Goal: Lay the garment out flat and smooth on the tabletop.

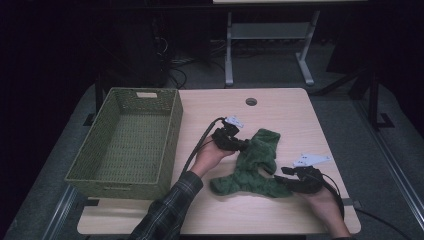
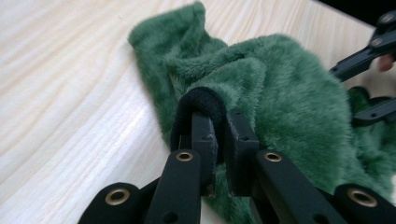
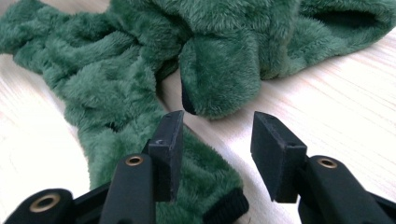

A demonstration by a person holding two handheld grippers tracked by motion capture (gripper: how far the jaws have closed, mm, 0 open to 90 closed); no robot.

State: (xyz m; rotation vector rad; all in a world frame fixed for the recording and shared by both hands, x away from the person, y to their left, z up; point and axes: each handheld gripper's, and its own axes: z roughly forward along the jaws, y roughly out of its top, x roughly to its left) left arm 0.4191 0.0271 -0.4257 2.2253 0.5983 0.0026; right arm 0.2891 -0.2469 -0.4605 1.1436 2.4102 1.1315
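Two grippers are working one green fleece garment (image 1: 252, 167) lying mid-table (image 1: 280, 115) beside the wicker basket (image 1: 125, 145). Left gripper (image 2: 215, 122) is pinching its black cuff (image 2: 201, 100); right gripper (image 3: 217, 140) is hovering open. Next, likely: closing on the near sleeve, then lifting together

Fluffy green garment (image 1: 255, 165), perhaps socks, lies crumpled on table.

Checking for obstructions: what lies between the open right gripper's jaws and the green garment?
Bare tabletop lies between the right gripper and the green garment, seen in the right gripper view.
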